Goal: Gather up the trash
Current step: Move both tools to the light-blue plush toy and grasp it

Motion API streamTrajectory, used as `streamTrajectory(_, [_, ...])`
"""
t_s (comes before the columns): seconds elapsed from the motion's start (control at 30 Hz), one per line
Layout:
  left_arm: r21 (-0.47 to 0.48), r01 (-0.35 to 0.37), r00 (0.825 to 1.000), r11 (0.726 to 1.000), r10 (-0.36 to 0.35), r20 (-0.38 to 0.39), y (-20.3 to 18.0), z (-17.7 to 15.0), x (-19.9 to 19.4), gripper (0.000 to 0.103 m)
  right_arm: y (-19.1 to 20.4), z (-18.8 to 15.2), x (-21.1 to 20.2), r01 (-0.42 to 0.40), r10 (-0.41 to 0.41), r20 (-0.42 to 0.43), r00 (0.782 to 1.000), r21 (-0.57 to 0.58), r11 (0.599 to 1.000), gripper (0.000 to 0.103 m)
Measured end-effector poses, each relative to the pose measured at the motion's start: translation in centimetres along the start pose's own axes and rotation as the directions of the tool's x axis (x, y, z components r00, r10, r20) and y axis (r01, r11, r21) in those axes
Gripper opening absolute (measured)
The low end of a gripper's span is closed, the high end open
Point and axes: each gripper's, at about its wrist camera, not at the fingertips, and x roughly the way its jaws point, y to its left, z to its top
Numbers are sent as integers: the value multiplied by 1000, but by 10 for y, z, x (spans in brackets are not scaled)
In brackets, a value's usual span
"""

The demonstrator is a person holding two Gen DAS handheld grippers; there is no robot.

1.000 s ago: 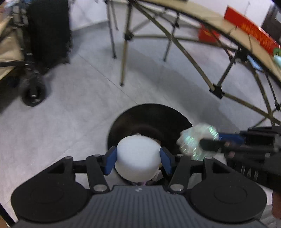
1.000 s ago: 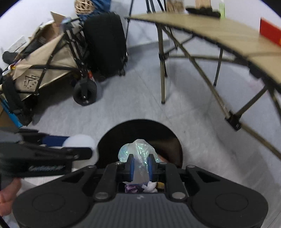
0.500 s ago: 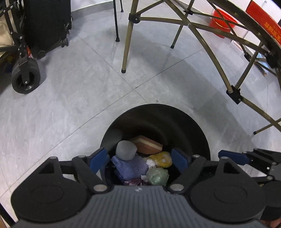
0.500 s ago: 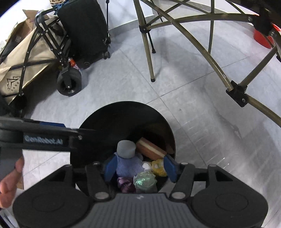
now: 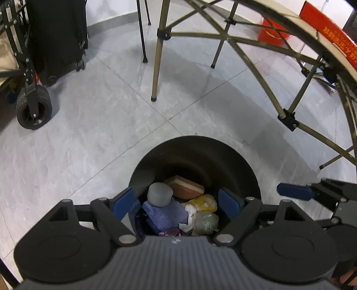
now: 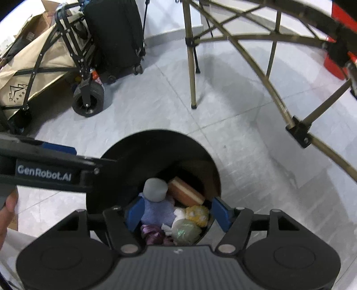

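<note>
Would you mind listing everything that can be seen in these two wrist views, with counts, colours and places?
Bin: one, black, round, on the floor below both grippers.
Trash in the bin: one grey lump, one brown-and-cream block, one blue-purple cloth, one yellow wad, one pale green bag, one white tissue, one purple wad.
Floor: light grey tiles.
Folding table: one, tan frame, upper right.
Suitcase: one, black, upper left.
Wagon: one, beige fabric, black wheels, far left.
Red box: one, on the table.
Left gripper: open, empty, over the bin.
Right gripper: jaws opening, nothing between them.
Hand: one, left edge of the right wrist view.
</note>
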Motion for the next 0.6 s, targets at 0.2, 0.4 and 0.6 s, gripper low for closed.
streamTrajectory(0.2, [56, -7, 983, 998, -3, 182, -11, -19, -58, 89, 6, -1, -54, 6, -3, 147, 989, -21, 1000, 66])
streamTrajectory(0.4, [27, 31, 926, 999, -38, 375, -21, -62, -142, 92, -4, -38, -151, 40, -50, 342, 938, 34, 999, 69])
streamTrajectory(0.6, [118, -43, 771, 992, -42, 635, -68, -113, -213, 102, -44, -120, -284, 131, -261, 630, 731, 246, 960, 80])
